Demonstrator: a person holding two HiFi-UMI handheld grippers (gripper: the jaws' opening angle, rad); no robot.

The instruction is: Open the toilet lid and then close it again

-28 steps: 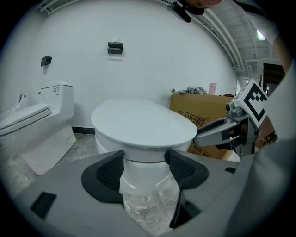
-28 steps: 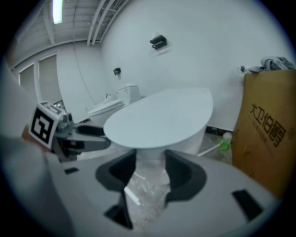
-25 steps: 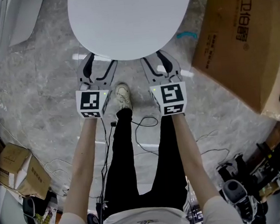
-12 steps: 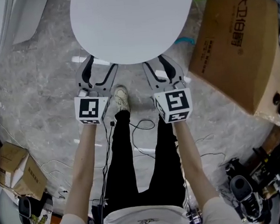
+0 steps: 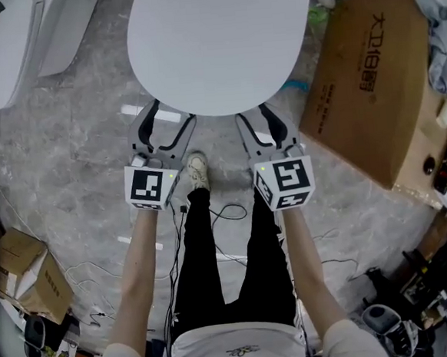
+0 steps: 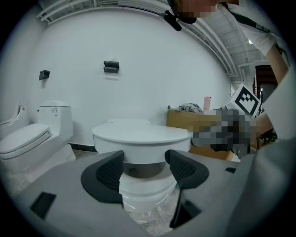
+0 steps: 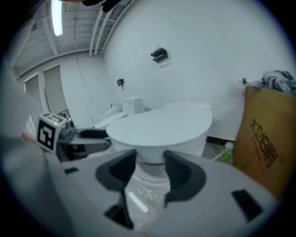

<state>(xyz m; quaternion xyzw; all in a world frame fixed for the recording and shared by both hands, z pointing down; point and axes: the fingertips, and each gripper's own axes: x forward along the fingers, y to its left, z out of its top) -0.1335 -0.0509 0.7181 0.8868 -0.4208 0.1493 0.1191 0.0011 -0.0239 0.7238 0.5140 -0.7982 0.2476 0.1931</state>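
Grey marbled floor runs under a white wall, with a second white toilet off to the left and a large brown cardboard box printed with dark characters to the right. Between them the smooth white oval toilet lid lies flat and closed on its white toilet bowl.

From the head view, the left gripper and the right gripper sit side by side at the lid's near edge, their tips just at or slightly under the rim. Whether they touch it cannot be made out.

In the left gripper view, the left gripper has its dark jaws spread apart and grips nothing. The lid's front rim passes above and beyond the gap, and the bowl shows between the jaws. The right gripper is the same, parted and empty, with the lid just above its gap.
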